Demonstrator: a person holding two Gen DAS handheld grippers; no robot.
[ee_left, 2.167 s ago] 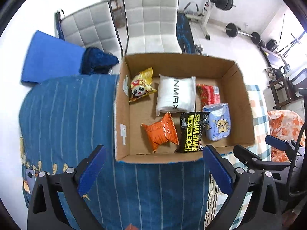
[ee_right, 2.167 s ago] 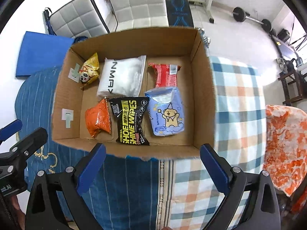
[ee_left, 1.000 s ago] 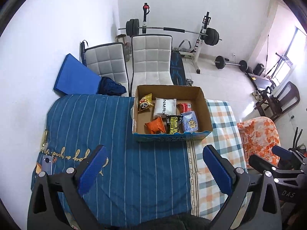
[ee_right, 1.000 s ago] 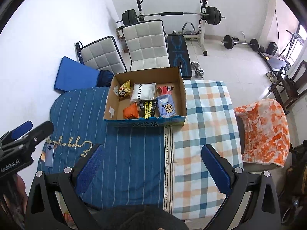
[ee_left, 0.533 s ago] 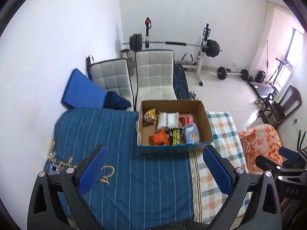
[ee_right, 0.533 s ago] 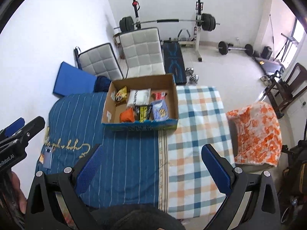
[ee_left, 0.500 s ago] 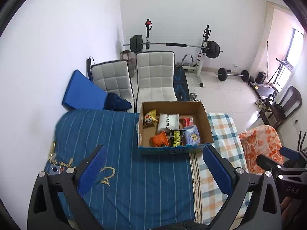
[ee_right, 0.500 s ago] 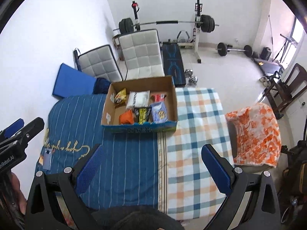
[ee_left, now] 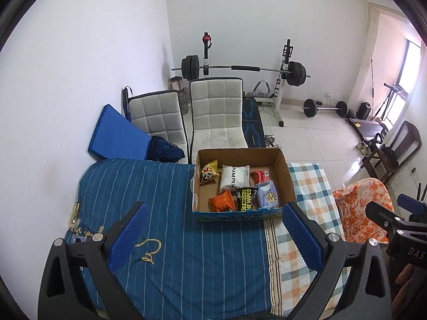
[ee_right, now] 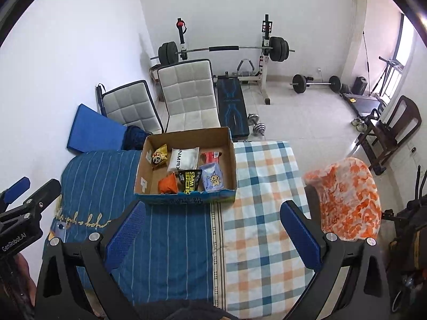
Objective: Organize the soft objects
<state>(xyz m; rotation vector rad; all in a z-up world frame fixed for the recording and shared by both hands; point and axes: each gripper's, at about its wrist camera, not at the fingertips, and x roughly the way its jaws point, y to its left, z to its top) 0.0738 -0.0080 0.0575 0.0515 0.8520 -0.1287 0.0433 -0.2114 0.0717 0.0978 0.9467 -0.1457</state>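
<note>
The cardboard box (ee_left: 241, 184) sits on the bed (ee_left: 165, 213), well ahead of both grippers, holding six soft packets in two rows; the box's long axis runs across the view; the left gripper (ee_left: 213, 236) faces it almost square on, fingers spread wide and holding nothing; the right gripper (ee_right: 210, 230), equally wide and empty, has the box ahead and to its left; I judge the left the better placed, though both are well apart from it.
</note>
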